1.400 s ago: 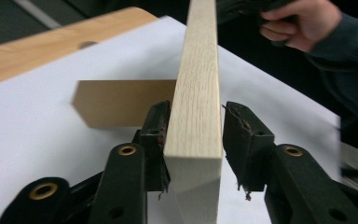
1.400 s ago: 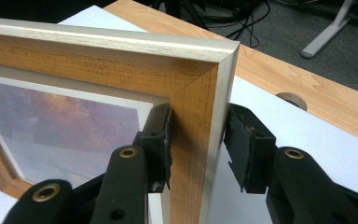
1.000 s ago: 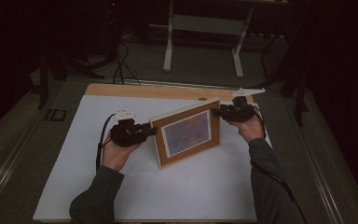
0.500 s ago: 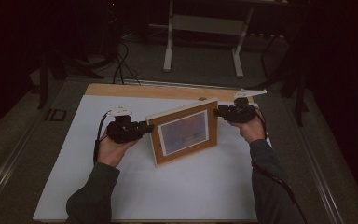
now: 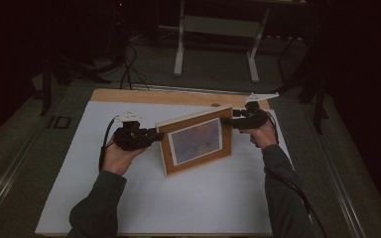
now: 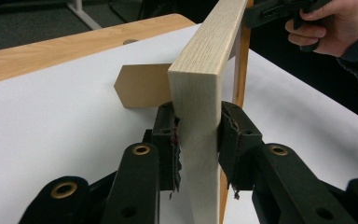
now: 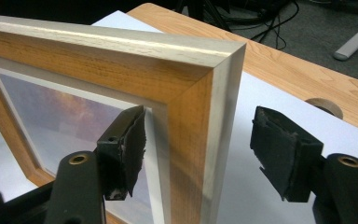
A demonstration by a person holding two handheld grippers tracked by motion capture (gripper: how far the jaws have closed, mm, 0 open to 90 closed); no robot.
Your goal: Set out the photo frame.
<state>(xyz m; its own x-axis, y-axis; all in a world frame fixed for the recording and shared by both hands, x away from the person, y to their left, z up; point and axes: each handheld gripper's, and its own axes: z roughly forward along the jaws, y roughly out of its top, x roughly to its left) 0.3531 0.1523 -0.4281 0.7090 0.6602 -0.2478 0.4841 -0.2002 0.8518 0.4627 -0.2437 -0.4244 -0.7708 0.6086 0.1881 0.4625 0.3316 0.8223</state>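
White sheet covers the wooden table; metal stand behind on floor.

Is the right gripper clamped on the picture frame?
No: the right gripper straddles the picture frame edge with its jaws apart, one clearly off the wood.

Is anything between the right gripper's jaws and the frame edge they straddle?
Nothing visible. The right gripper has just been opening; its jaws straddle the frame's corner edge with bare gaps, one pad over the picture side, the other behind. The left gripper clamps the opposite edge.
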